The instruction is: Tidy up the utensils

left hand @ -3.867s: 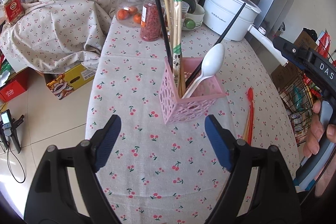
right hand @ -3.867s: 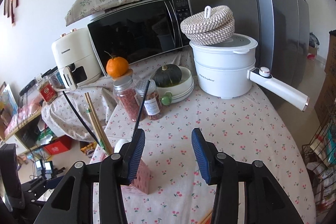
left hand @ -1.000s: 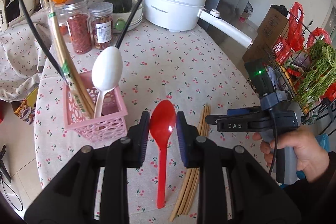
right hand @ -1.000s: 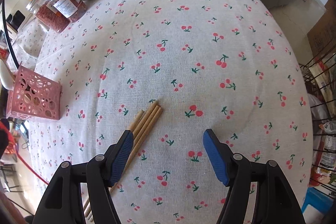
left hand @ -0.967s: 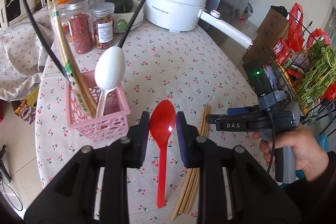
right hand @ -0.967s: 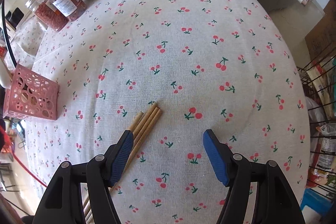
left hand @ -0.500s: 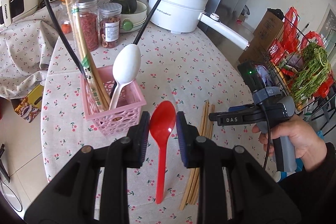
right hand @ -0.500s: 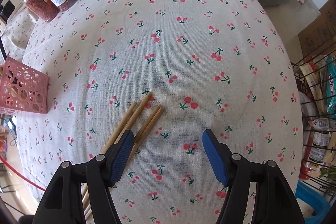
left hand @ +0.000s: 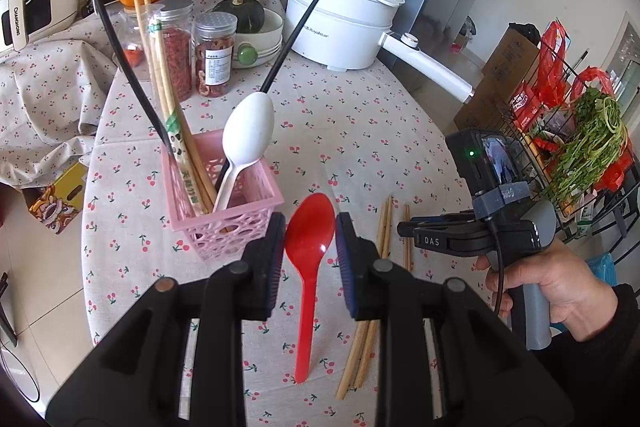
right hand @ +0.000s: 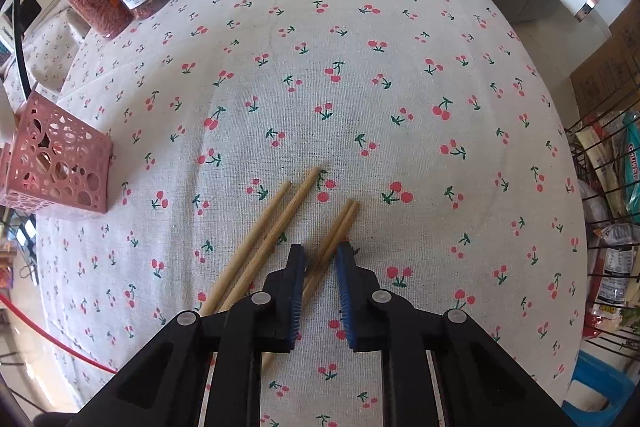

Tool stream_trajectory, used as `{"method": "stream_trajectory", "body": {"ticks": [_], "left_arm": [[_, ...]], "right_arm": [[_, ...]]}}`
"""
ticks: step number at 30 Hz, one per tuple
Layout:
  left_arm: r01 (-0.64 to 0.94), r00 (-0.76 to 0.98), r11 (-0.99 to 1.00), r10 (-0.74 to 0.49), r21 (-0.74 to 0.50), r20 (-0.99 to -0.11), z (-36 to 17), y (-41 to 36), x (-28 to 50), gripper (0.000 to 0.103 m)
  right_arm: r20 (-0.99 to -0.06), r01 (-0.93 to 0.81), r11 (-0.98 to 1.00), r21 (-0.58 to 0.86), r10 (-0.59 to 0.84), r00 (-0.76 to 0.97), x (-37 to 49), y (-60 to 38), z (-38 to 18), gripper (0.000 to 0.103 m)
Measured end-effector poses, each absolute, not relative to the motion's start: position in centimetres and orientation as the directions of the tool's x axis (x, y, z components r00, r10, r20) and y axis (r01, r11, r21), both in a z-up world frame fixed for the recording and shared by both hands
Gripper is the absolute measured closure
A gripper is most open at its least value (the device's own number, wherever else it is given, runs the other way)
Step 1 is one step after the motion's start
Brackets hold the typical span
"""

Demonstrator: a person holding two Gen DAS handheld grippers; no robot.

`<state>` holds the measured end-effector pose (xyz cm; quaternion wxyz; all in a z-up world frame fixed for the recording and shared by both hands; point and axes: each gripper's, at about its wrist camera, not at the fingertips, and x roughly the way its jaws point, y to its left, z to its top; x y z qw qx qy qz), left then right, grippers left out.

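Right wrist view: the right gripper (right hand: 318,269), wide a second ago, has just closed down narrow around one pair of wooden chopsticks (right hand: 334,233) lying on the cherry-print tablecloth (right hand: 360,67); a second pair (right hand: 272,223), once tight beside it, now lies splayed just left, four loose sticks in all. Left wrist view: the left gripper (left hand: 310,241) still clamps one red spoon (left hand: 308,247) by its bowl, now nearer the pink basket (left hand: 224,211), which holds one white spoon (left hand: 248,135), two black sticks and a chopstick pair.
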<state>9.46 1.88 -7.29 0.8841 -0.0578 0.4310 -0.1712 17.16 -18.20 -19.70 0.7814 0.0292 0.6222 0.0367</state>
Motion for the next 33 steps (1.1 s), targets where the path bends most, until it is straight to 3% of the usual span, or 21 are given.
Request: {"method": "stream_trajectory", "body": {"ticks": [2, 11, 13, 14, 15, 21, 25, 28, 30, 33], "left_arm": [[0.253, 0.574, 0.934, -0.354, -0.251, -0.739, -7.2, 1.9, 9.3, 0.076], [0.242, 0.609, 0.934, -0.357, -0.263, -0.708, -6.0, 2.9, 8.9, 0.076], [0.230, 0.637, 0.938, -0.346, -0.258, -0.689, -5.5, 3.2, 8.7, 0.080], [0.228, 0.649, 0.940, -0.340, -0.252, -0.680, -5.2, 3.4, 8.6, 0.096], [0.226, 0.662, 0.943, -0.332, -0.244, -0.672, -4.8, 3.5, 8.5, 0.098], [0.229, 0.691, 0.940, -0.340, -0.253, -0.637, -3.9, 3.9, 8.2, 0.101], [0.253, 0.640, 0.929, -0.369, -0.269, -0.674, -4.5, 3.1, 8.5, 0.101], [0.251, 0.568, 0.924, -0.383, -0.290, -0.729, -6.3, 1.7, 8.7, 0.097], [0.221, 0.494, 0.924, -0.383, -0.313, -0.781, -8.5, 0.8, 9.1, 0.074], [0.161, 0.372, 0.932, -0.363, -0.326, -0.854, -11.9, -0.6, 9.7, 0.065]], "right_arm": [[-0.950, -0.024, 0.979, 0.200, 0.200, 0.241, 17.7, -19.3, -19.5, 0.098], [-0.914, -0.055, 0.975, 0.216, 0.221, 0.340, 17.2, -20.3, -16.6, 0.099], [-0.891, -0.088, 0.969, 0.233, 0.249, 0.379, 16.4, -20.6, -15.1, 0.099], [-0.876, -0.112, 0.965, 0.238, 0.263, 0.405, 15.9, -20.3, -14.3, 0.099], [-0.859, -0.140, 0.960, 0.242, 0.279, 0.429, 15.5, -20.3, -13.3, 0.099], [-0.775, -0.249, 0.939, 0.236, 0.336, 0.534, 12.2, -18.9, -9.3, 0.099], [-0.752, -0.267, 0.935, 0.233, 0.348, 0.559, 10.9, -19.1, -8.0, 0.099], [-0.756, -0.253, 0.939, 0.233, 0.338, 0.560, 10.5, -20.0, -7.7, 0.099], [-0.777, -0.219, 0.950, 0.221, 0.307, 0.549, 10.6, -20.7, -8.2, 0.099], [-0.806, -0.178, 0.956, 0.234, 0.293, 0.515, 11.0, -21.8, -9.1, 0.099]]}}
